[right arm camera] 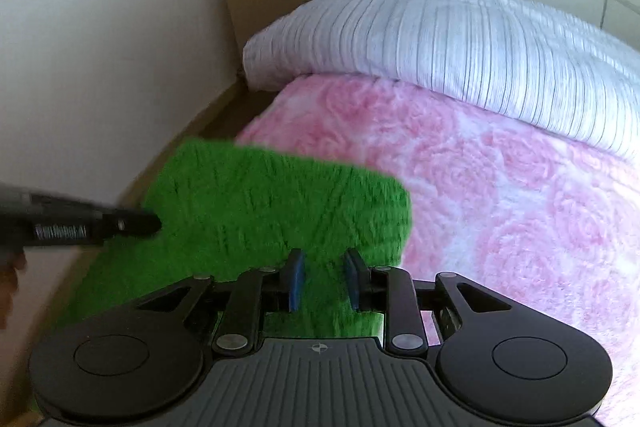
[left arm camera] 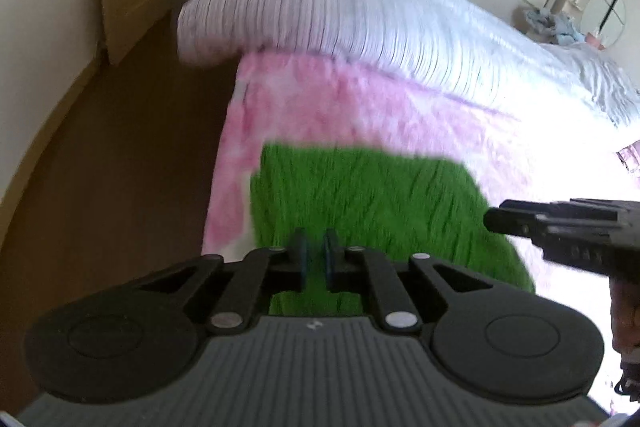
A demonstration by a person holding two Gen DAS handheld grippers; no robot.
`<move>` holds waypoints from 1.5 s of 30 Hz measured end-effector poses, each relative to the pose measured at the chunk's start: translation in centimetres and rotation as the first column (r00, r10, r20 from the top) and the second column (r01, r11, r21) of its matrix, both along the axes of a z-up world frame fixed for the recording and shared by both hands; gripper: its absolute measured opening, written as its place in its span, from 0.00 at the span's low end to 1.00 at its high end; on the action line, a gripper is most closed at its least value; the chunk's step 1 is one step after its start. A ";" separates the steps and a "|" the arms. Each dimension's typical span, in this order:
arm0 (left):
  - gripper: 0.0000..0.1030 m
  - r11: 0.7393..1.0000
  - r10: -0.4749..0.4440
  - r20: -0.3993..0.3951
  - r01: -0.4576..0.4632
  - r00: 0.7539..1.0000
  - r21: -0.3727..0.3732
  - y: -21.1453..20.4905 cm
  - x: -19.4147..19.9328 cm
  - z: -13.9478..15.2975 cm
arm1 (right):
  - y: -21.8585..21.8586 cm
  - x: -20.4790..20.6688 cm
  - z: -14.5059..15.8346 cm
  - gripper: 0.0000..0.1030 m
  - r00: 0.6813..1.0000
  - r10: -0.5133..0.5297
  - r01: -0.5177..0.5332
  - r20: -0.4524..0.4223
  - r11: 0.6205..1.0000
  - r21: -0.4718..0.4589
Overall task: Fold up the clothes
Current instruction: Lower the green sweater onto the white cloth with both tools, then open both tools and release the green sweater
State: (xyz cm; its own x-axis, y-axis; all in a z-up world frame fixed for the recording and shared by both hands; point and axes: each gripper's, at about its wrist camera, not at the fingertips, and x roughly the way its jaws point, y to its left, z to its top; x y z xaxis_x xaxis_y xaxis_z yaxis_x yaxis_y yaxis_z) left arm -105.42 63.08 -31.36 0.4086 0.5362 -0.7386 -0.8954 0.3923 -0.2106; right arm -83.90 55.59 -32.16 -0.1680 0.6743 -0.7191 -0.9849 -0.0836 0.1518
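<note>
I have the green knit garment (right arm camera: pixel 256 211) on the near corner of the bed, over the pink blanket (right arm camera: pixel 500 195), near side hanging toward the bed edge by the floor (left arm camera: pixel 100 187). Left gripper (left arm camera: pixel 315 259) sits low over the knit, jaws narrow, a sliver of gap; whether fabric is pinched between them I cannot tell. Right gripper (right arm camera: pixel 322 283) is wider, partly open, green showing between the pads, not clamped. Striped duvet (right arm camera: pixel 460 39) is well clear. Both views are blurred. Risks as I judge them: loose knit slips from a shallow pinch, one side grabs the blanket pile too, or uneven lift drags the garment off the edge.
</note>
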 end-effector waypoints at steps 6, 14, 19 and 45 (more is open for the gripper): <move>0.08 0.999 0.004 -0.013 -0.004 1.000 0.040 3.8 1.5 0.1 | 5.0 0.8 -0.7 0.26 0.999 -0.051 0.051 0.012 0.998 -0.032; 0.08 0.999 -0.011 -0.091 0.015 0.996 0.048 4.9 2.8 -3.4 | 7.2 0.2 -2.3 0.26 0.998 -0.053 0.054 0.024 0.996 -0.073; 0.07 0.997 0.000 -0.122 0.009 0.992 0.077 3.9 2.9 -2.8 | 6.6 -0.4 -2.7 0.26 0.998 -0.019 0.021 0.053 0.999 -0.050; 0.14 0.943 0.320 -0.130 -0.329 0.938 -0.053 -18.0 0.9 5.6 | -11.3 -3.1 3.0 0.26 0.987 0.154 -0.162 -0.054 0.962 -0.219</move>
State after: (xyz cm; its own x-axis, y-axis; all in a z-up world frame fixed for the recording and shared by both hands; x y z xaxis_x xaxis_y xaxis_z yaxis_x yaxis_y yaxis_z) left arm -104.55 45.13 -25.75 0.1286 0.5683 -0.8127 -0.9916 0.0636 -0.1124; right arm -87.02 44.29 -29.12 -0.2884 0.4610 -0.8392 -0.9553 -0.1981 0.2195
